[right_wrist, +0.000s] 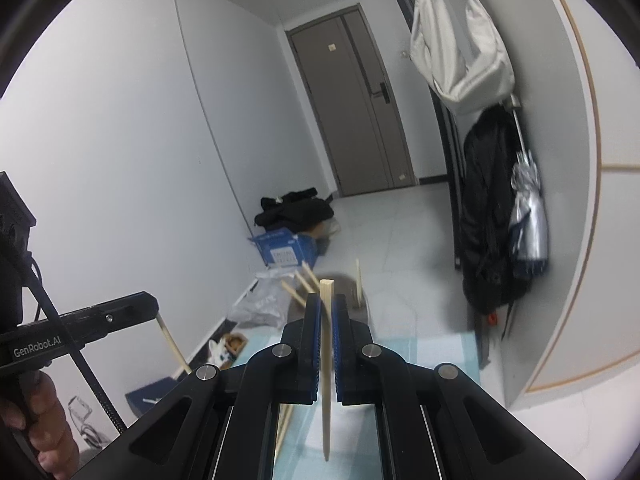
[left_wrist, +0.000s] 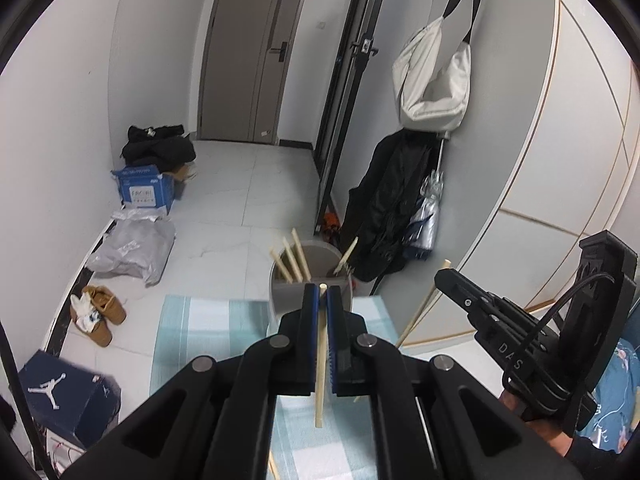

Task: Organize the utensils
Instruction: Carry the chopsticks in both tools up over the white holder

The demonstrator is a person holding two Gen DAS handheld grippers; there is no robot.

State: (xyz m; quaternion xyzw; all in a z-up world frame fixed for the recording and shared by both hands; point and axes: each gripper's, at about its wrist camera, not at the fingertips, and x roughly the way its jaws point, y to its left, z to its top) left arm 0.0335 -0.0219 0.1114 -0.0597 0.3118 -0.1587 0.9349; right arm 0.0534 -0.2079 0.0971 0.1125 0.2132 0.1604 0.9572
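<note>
A grey divided utensil holder [left_wrist: 312, 280] stands at the far edge of a teal checked cloth [left_wrist: 200, 332], with several wooden chopsticks [left_wrist: 294, 258] leaning in it. My left gripper [left_wrist: 323, 294] is shut on one chopstick [left_wrist: 320, 380], held upright just in front of the holder. My right gripper [right_wrist: 327, 302] is shut on another chopstick [right_wrist: 326, 360], also upright, short of the blurred holder [right_wrist: 340, 292]. The right gripper shows in the left wrist view [left_wrist: 500, 320] at the right, with its chopstick [left_wrist: 420, 308]. The left gripper shows in the right wrist view [right_wrist: 80, 328].
More chopsticks lie on the cloth [right_wrist: 284, 424]. On the floor are a blue carton [left_wrist: 144, 190], plastic bags [left_wrist: 132, 248], shoes [left_wrist: 98, 312] and a Jordan shoebox [left_wrist: 64, 396]. A white bag [left_wrist: 432, 76], a black coat [left_wrist: 388, 200] and an umbrella [right_wrist: 528, 220] hang at the right wall.
</note>
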